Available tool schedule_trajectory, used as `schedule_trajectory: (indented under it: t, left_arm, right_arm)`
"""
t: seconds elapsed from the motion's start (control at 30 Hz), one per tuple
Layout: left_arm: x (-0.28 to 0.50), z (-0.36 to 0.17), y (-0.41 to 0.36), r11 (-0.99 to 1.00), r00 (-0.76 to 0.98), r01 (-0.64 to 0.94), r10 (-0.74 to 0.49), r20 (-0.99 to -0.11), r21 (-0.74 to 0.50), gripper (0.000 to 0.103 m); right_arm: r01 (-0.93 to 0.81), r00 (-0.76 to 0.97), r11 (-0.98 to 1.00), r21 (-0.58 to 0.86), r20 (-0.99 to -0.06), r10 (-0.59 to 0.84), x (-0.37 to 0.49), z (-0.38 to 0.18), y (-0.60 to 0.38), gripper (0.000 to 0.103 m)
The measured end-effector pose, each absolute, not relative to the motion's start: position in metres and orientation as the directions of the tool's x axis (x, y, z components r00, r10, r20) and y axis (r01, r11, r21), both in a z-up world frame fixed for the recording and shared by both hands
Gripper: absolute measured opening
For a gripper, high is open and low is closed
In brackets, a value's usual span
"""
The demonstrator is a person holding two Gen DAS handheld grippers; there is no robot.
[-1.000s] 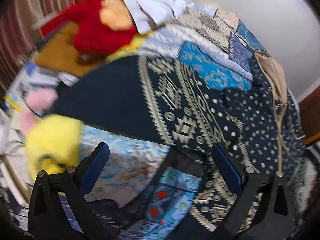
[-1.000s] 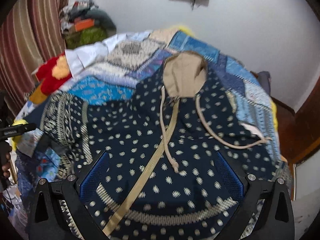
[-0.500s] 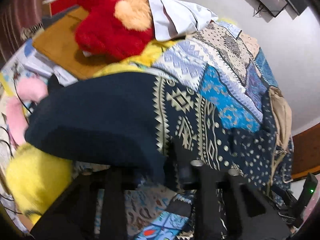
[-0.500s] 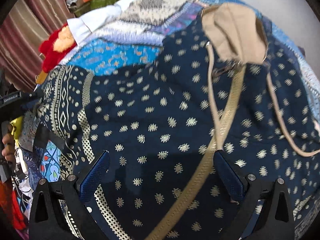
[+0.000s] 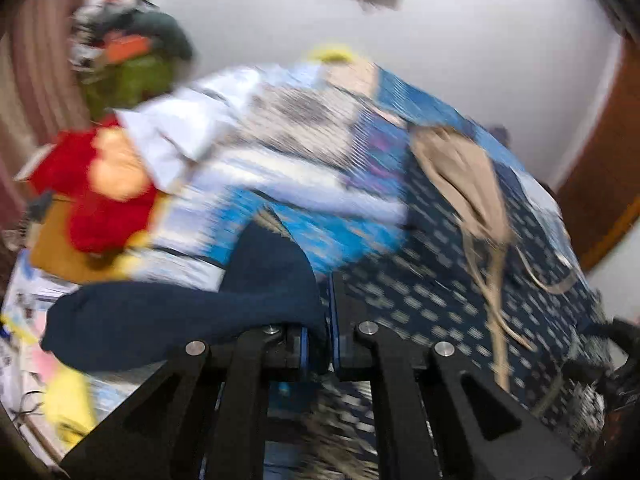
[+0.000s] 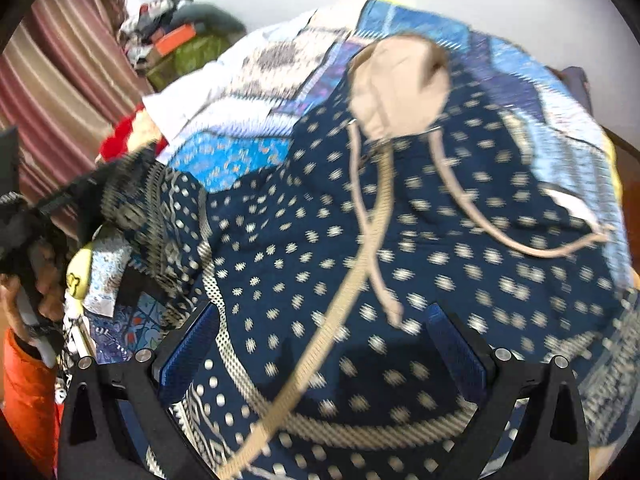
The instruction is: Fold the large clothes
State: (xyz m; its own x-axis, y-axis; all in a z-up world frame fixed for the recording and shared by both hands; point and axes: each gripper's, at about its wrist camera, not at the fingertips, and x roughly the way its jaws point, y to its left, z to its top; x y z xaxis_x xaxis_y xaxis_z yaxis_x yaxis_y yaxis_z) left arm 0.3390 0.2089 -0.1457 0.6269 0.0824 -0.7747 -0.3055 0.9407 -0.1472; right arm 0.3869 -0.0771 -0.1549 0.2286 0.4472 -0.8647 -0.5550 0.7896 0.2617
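A navy hoodie (image 6: 460, 220) with cream dots, a beige-lined hood (image 6: 400, 80) and drawstrings lies spread on the bed. In the left wrist view its body (image 5: 420, 292) and hood (image 5: 460, 168) lie to the right. My left gripper (image 5: 328, 300) is closing its last bit, its pads pressing on the plain navy sleeve end (image 5: 180, 312), which hangs lifted to the left. The raised patterned sleeve (image 6: 160, 200) also shows in the right wrist view, beside a hand (image 6: 24, 292). My right gripper (image 6: 322, 320) hovers open over the hoodie's lower front, its pads clear of the cloth.
A patchwork quilt (image 6: 248, 152) covers the bed. A red plush toy (image 5: 100, 200), a white shirt (image 5: 180, 136) and a yellow plush (image 5: 72, 408) lie at the left. Piled clothes (image 6: 180, 44) and a striped curtain (image 6: 60, 92) stand behind. A wooden door (image 5: 600, 184) is at the right.
My left gripper went from wide open to shut on the sleeve end and carried it up and toward the hoodie's body. My right gripper shifted over the hoodie and stayed open.
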Motion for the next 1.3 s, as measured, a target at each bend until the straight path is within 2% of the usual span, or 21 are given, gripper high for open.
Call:
schedule_trajectory:
  t: [0.2, 0.33, 0.4, 0.47, 0.53, 0.63, 0.83, 0.93, 1.0, 1.1, 1.17, 1.3]
  left_arm:
    - [0.361, -0.221, 0.191, 0.917, 0.451, -0.327, -0.062, -0.891, -0.230, 0.013]
    - [0.346, -0.241, 0.186, 0.915, 0.384, -0.347, -0.061, -0.921, -0.206, 0.018]
    - [0.333, -0.234, 0.193, 0.911, 0.397, -0.359, -0.048, -0.916, -0.203, 0.030]
    - [0.315, -0.220, 0.204, 0.905, 0.430, -0.380, -0.010, -0.903, -0.192, 0.065]
    - [0.296, -0.202, 0.222, 0.888, 0.491, -0.423, 0.061, -0.869, -0.177, 0.079]
    - [0.272, -0.189, 0.253, 0.851, 0.515, -0.490, 0.109, -0.850, -0.188, 0.081]
    - [0.230, -0.202, 0.330, 0.686, 0.519, -0.644, 0.066, -0.852, -0.339, 0.081]
    - [0.226, -0.216, 0.350, 0.629, 0.529, -0.676, 0.054, -0.847, -0.383, 0.079]
    - [0.232, -0.221, 0.354, 0.621, 0.534, -0.684, 0.066, -0.843, -0.384, 0.072]
    - [0.256, -0.224, 0.360, 0.642, 0.499, -0.705, 0.148, -0.854, -0.301, 0.046]
    - [0.275, -0.224, 0.360, 0.661, 0.442, -0.721, 0.208, -0.872, -0.208, 0.006]
    - [0.298, -0.194, 0.347, 0.718, 0.453, -0.687, 0.307, -0.837, -0.109, 0.004]
  right_arm:
    - [-0.509, 0.275, 0.820, 0.261, -0.854, 0.442, 0.370, -0.125, -0.130, 0.103]
    - [-0.463, 0.282, 0.845, 0.267, -0.859, 0.426, 0.361, -0.119, -0.162, 0.103]
    - [-0.450, 0.286, 0.852, 0.268, -0.860, 0.422, 0.359, -0.120, -0.174, 0.103]
    - [-0.442, 0.291, 0.857, 0.264, -0.862, 0.416, 0.357, -0.121, -0.181, 0.103]
    - [-0.433, 0.293, 0.862, 0.265, -0.862, 0.413, 0.356, -0.123, -0.185, 0.103]
    - [-0.421, 0.277, 0.859, 0.293, -0.860, 0.429, 0.356, -0.129, -0.184, 0.103]
    - [-0.423, 0.235, 0.843, 0.332, -0.859, 0.456, 0.359, -0.141, -0.161, 0.103]
    - [-0.436, 0.227, 0.836, 0.334, -0.858, 0.461, 0.358, -0.146, -0.150, 0.103]
    - [-0.440, 0.221, 0.831, 0.341, -0.856, 0.468, 0.359, -0.148, -0.144, 0.103]
    - [-0.435, 0.209, 0.827, 0.356, -0.853, 0.478, 0.361, -0.152, -0.139, 0.103]
    - [-0.429, 0.206, 0.829, 0.358, -0.855, 0.476, 0.363, -0.155, -0.139, 0.103]
    - [-0.412, 0.222, 0.844, 0.345, -0.860, 0.460, 0.364, -0.157, -0.148, 0.103]
